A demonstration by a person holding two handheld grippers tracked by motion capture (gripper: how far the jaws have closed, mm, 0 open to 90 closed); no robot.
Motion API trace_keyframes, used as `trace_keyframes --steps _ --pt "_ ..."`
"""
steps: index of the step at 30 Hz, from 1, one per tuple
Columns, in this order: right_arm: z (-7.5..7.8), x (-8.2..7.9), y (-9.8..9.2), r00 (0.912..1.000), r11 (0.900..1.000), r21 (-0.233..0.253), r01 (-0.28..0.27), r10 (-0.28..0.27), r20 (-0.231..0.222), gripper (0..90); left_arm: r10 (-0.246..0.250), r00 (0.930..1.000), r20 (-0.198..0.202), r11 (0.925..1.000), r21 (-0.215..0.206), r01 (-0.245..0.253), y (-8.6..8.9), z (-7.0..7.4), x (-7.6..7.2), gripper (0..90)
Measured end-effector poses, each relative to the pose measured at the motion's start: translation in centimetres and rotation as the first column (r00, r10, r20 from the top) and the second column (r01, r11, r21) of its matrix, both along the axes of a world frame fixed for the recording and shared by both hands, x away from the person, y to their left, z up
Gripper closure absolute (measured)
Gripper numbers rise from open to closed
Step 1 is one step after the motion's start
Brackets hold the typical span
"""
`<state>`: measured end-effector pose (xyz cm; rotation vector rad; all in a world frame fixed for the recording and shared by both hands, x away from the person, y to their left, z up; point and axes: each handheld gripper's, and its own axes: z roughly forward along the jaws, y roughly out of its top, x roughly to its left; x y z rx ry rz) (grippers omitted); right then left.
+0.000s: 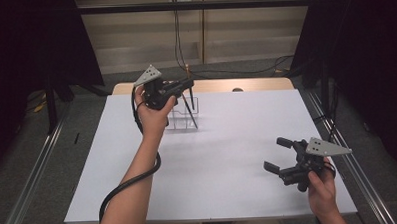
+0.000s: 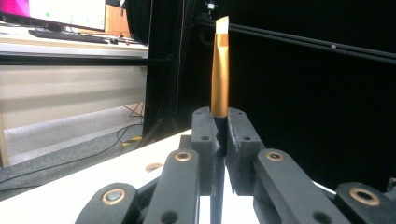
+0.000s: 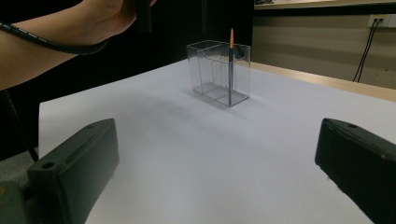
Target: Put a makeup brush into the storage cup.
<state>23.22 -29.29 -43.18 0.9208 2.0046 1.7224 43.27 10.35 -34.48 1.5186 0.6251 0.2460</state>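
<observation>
Left gripper (image 1: 185, 84): jaws clamped on a slim brush with a black handle, gold metal ferrule and pale flat tip (image 2: 220, 70). In the left gripper view the ferrule rises straight up from between the closed jaws, the pale tip at the top.

Landmark: clear plastic rectangular holder with inner partitions (image 1: 185, 114), standing upright on the white worktop (image 1: 228, 156) toward its far edge. In the high view the left gripper is directly above the holder, and the brush runs down from the jaws, slanted, with its lower end inside the holder. In the right gripper view the brush stands in the holder's right-hand compartment; the gold end projects above the rim. Whether the handle end touches the holder floor cannot be told.

Right gripper (image 1: 278, 154): jaws wide apart, nothing between them. It is held above the worktop well apart from the holder, on the near right side, pointing toward it.

Left hand (image 1: 151, 113) grips the left gripper's body just beside the holder; a black cable (image 1: 124, 184) trails back along the forearm.
</observation>
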Motion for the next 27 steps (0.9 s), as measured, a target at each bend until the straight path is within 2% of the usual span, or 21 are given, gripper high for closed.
trace_keyframes --steps 3,11,16,18,27 --pt "0.0 0.0 0.0 1.0 1.0 0.001 0.0 0.0 0.003 0.0 0.005 1.0 0.006 0.9999 0.015 -0.005 0.1 0.1 0.4 83.1" --pt "0.0 0.0 -0.1 1.0 1.0 0.001 -0.002 0.002 -0.001 0.0 0.017 0.9998 0.006 0.9997 0.016 -0.017 0.0 0.2 1.1 83.1" --pt "-0.1 0.1 0.0 1.0 1.0 0.003 -0.004 0.004 0.001 0.0 0.026 0.9996 0.009 0.9991 0.034 -0.027 -0.2 0.0 1.5 83.0" --pt "0.0 0.1 0.0 1.0 1.0 0.003 -0.009 0.009 0.002 0.0 0.033 0.9995 0.003 0.9992 0.023 -0.033 -0.2 -0.1 1.7 83.0" --pt "-0.1 0.1 0.0 0.9999 1.0 -0.006 -0.014 0.014 -0.003 0.0 0.07 0.9975 0.004 0.9969 0.034 -0.071 -0.1 -0.6 2.5 82.9"
